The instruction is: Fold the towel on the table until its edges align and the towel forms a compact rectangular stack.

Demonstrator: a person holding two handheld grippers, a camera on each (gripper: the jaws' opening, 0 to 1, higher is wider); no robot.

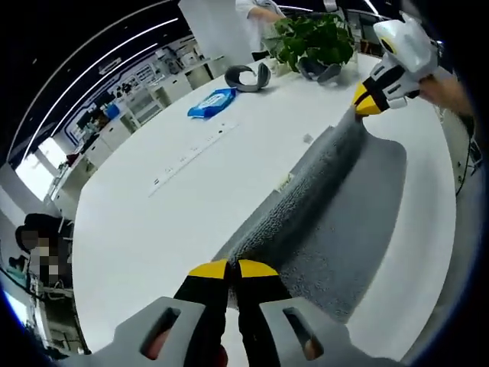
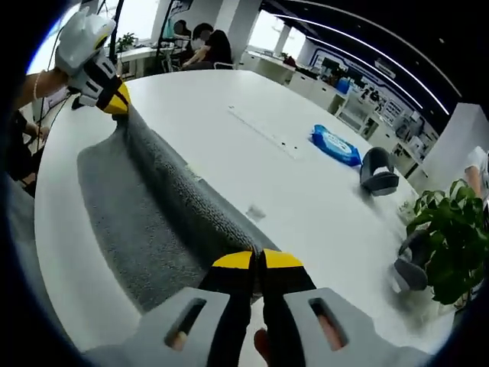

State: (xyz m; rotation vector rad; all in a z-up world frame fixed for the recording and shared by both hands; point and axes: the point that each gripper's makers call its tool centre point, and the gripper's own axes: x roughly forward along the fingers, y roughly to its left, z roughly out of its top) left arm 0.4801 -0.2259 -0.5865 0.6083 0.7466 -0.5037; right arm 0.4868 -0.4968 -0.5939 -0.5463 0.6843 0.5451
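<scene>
A grey towel (image 1: 344,206) lies on the white table (image 1: 153,229), one long edge lifted into a ridge between the two grippers. My left gripper (image 1: 233,269) is shut on the near corner of that edge. At the far end, the right gripper (image 1: 365,103) pinches the other corner. In the right gripper view the same towel (image 2: 130,222) stretches away from my right gripper (image 2: 257,261), which is shut on its corner, up to the left gripper (image 2: 114,101) at the top left.
A blue packet (image 1: 212,102) (image 2: 336,146), grey headphone-like items (image 1: 248,77) (image 2: 378,170) and a potted plant (image 1: 313,38) (image 2: 451,237) sit at the table's far side. A flat white strip (image 1: 191,153) (image 2: 267,131) lies mid-table. People sit at a desk (image 2: 202,42) beyond.
</scene>
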